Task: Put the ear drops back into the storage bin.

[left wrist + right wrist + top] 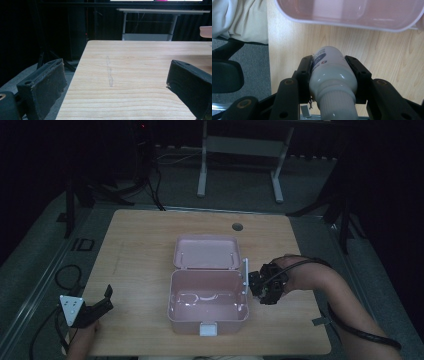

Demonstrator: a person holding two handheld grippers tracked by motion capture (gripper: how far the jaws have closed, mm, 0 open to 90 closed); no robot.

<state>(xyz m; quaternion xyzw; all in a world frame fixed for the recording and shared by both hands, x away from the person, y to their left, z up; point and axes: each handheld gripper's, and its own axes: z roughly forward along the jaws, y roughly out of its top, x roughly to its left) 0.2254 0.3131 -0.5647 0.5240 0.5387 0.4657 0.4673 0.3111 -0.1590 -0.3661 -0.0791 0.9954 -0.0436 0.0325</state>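
— Nearest the lens in the right gripper view, what sits between those black jaws?

— The right gripper (331, 72) is clenched on a white plastic bottle with a ribbed white cap and a blue printed label (332, 82). Both pads press its sides, and the cap end points back toward the camera. Its rounded base points toward the pink box.

— And where is that relative to the box?

— From the high view, the right gripper (264, 287) hangs just beside the right wall of the open pink plastic storage box (207, 315), close to its white side latch (245, 276). I can't tell from these pictures whether the bottle is above the wooden tabletop (140, 265) or resting on it.

— How does the box itself stand?

— It sits near the front middle of the tabletop, its hinged pink lid (206, 252) thrown back on the far side. A white front clasp (208, 329) faces the person. The inside looks bare apart from reflections.

— The other hand?

— The left gripper (95, 310) is well to the left of the box, near the front left corner of the tabletop. Its jaws are spread wide with nothing between them; in its own view the bare wood grain shows between the two pads.

— Anything beyond the box?

— A round grey cable hole (237, 226) in the tabletop past the lid, then a white table frame (240, 160) on the floor farther back.
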